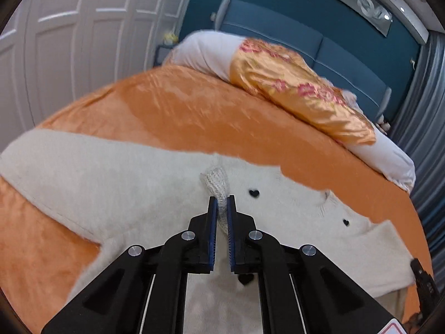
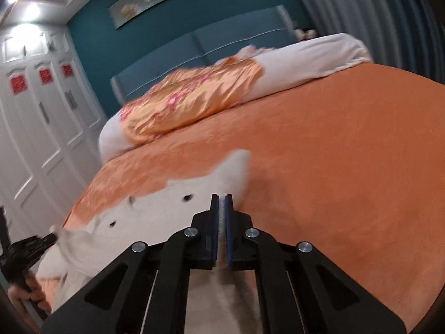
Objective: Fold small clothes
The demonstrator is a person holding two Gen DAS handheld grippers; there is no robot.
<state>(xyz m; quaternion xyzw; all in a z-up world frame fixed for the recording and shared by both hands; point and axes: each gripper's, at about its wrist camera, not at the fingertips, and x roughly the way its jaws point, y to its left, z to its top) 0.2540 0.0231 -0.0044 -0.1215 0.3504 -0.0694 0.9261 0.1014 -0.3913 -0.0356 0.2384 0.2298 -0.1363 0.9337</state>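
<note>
A fluffy white cardigan (image 1: 111, 183) with black heart buttons (image 1: 253, 193) lies spread on the orange bedspread (image 1: 180, 111). My left gripper (image 1: 221, 204) is shut on a raised fold of its ribbed knit edge near the middle of the garment. In the right wrist view my right gripper (image 2: 221, 203) is shut on a thin pinch of the same cardigan (image 2: 155, 211) at its right edge. The left gripper (image 2: 51, 237), held by a hand, shows at the far left there, on bunched white fabric. The right gripper (image 1: 417, 267) peeks in at the left wrist view's right edge.
A long white bolster with an orange satin cover (image 1: 292, 83) lies at the head of the bed against a blue headboard (image 1: 347, 55). White wardrobe doors (image 1: 69, 55) stand to the left and grey curtains (image 1: 425, 139) to the right.
</note>
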